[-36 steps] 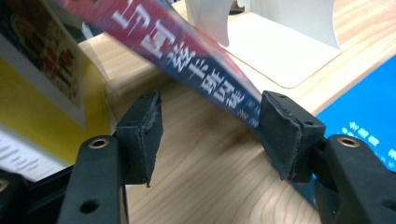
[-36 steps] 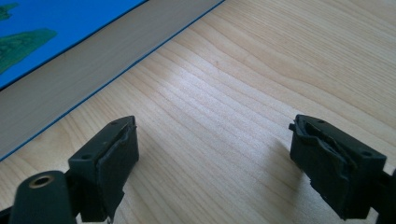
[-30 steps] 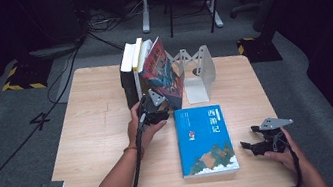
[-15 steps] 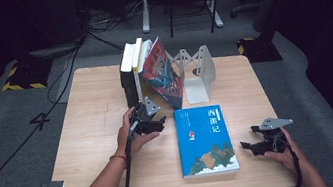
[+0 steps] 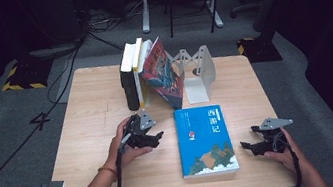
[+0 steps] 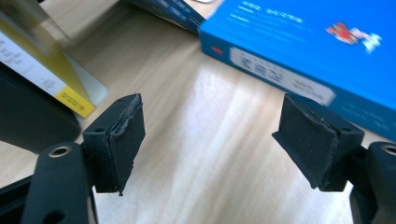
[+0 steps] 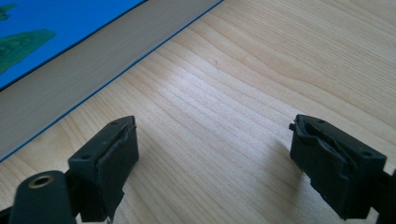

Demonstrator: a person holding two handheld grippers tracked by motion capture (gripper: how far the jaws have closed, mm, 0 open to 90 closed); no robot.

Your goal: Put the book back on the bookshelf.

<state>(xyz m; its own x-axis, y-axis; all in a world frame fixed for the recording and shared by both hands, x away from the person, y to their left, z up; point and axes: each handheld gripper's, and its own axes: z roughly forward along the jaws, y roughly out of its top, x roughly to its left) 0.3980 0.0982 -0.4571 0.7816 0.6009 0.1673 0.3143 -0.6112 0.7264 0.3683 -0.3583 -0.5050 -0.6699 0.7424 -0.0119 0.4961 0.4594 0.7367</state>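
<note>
We hold our left gripper [image 5: 153,137] just left of the flat blue paper book [image 5: 205,139] on the pale wooden tabletop [image 5: 86,111]. Its jaws have just been opening and stand wide apart with nothing between them. Our right gripper [image 5: 249,139] rests right of the book, jaws apart and empty too.

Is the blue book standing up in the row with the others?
No, the blue book lies flat on the table, apart from the upright books.
</note>
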